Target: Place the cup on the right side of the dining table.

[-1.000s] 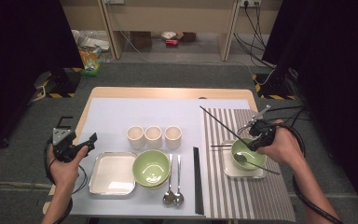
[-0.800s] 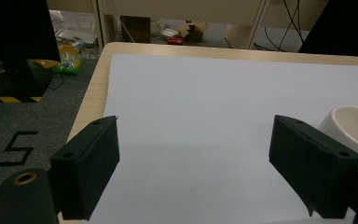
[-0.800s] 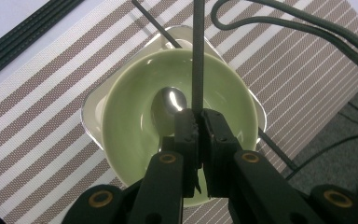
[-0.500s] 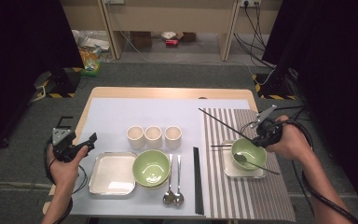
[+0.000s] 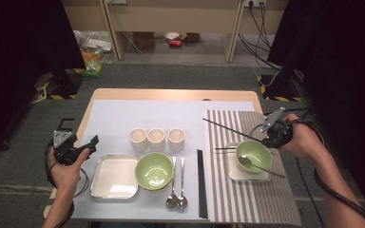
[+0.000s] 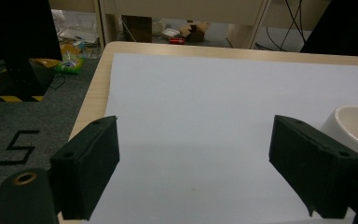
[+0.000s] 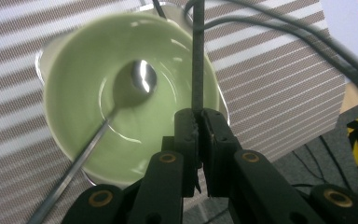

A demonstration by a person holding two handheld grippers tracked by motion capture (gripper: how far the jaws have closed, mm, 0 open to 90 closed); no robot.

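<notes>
- Over the right side of the desk (image 5: 171,93), my right gripper (image 5: 267,138) hangs at the far rim of the green bowl (image 5: 257,151), which sits on a small tray (image 5: 247,176) on the striped mat (image 5: 247,204).
- Right gripper view: right gripper (image 7: 199,116) jaws pressed together, pinching the near end of one black chopstick (image 7: 197,60); the stick runs straight out from the jaws past the bowl (image 7: 84,116) rim.
- High view: held chopstick (image 5: 230,129) has its long axis slanting from the gripper toward the far left, its free end over the mat's far left part. Can't tell if that tip touches the mat.
- Second chopstick (image 5: 224,148) lies flat just left of the bowl, axis roughly left-right, one end at the bowl's side.
- Key relation: the loose stick lies to the left of and nearer me than the held one, and the two axes are not parallel. To pair them I judge the held stick needs swinging round to match; right hand is nearer by far.
- Spoon (image 5: 266,168) rests in the bowl, handle sticking out toward the near right, well apart from the held stick.
- Left gripper (image 5: 93,141) is off at the desk's left edge, well apart from all this; left gripper view shows left gripper (image 6: 193,172) jaws spread wide, nothing between them.
</notes>
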